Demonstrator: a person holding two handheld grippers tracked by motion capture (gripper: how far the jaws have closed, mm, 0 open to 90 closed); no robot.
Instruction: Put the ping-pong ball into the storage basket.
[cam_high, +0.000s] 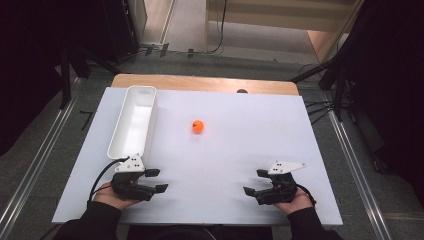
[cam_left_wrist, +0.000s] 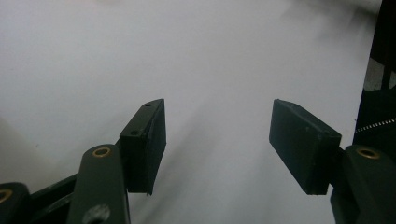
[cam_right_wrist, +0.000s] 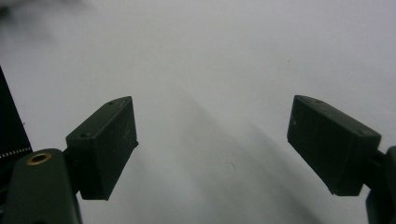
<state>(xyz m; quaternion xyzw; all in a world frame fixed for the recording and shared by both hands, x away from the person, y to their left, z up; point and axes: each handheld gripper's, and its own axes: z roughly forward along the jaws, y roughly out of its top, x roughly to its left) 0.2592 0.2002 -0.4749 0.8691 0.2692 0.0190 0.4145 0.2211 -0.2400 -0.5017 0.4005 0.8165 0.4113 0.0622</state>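
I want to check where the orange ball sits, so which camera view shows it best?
The high view: the orange ball lies in full sight on the white table, right of the white bin and apart from it. The left gripper view and right gripper view look along open jaws at bare white table surface, so they give nothing on the ball.

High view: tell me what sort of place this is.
Probably a lab or studio set up for recording handling tasks. A white-topped table holds just an orange ball and a long white bin; dark stands and cables flank it, and a person holds the left gripper and right gripper.
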